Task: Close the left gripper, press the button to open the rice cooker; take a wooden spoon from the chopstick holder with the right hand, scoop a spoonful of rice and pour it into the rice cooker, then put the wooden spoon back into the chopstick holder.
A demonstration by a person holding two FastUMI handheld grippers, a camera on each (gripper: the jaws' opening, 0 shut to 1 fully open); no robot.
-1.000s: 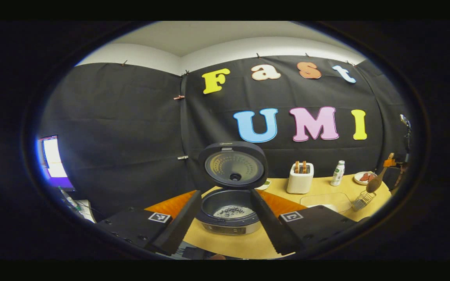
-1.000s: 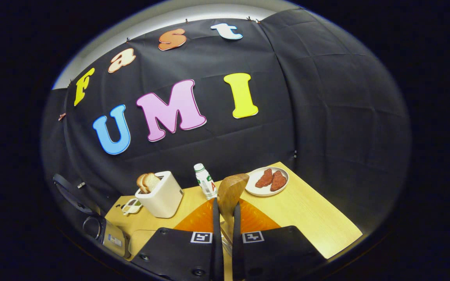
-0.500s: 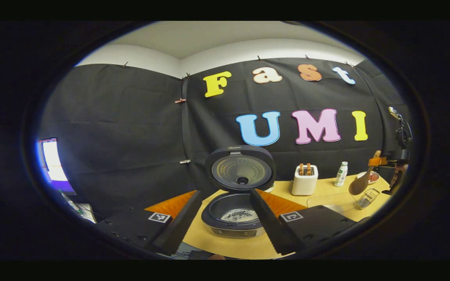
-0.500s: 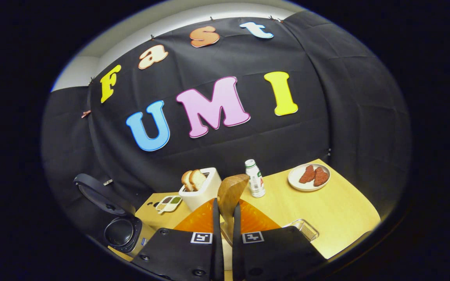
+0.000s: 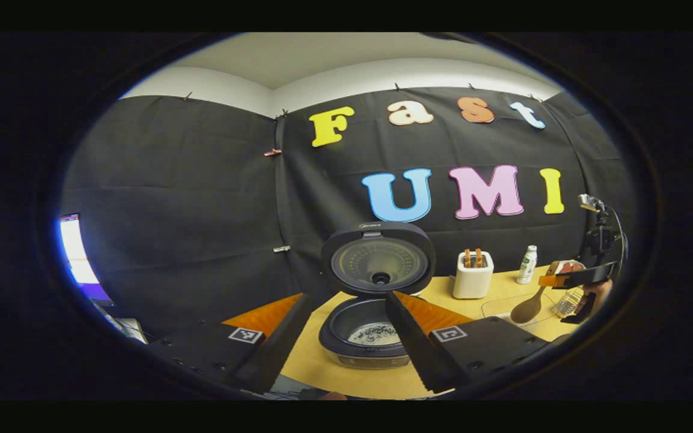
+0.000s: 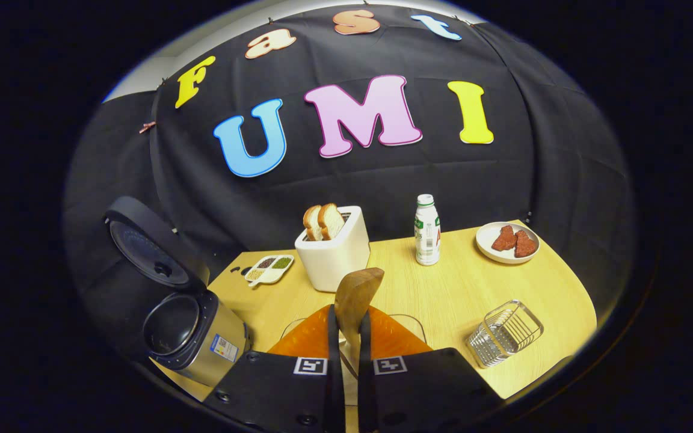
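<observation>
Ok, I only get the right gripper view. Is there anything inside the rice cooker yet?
Observer: Yes. The left gripper view looks down into the rice cooker, and some grains lie on the pot's bottom.
Operator: Are the left tongs squeezed shut?
Observer: No, the left tongs stand open, one finger on each side of the cooker.
Operator: How does my spoon hang?
Observer: Seen from over there, the right tongs hold the wooden spoon bowl-down above the table.

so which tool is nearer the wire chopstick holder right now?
Right. The right tool, shut on the wooden spoon, sits just left of the wire chopstick holder. The left tool is open by the rice cooker, across the table.
</observation>
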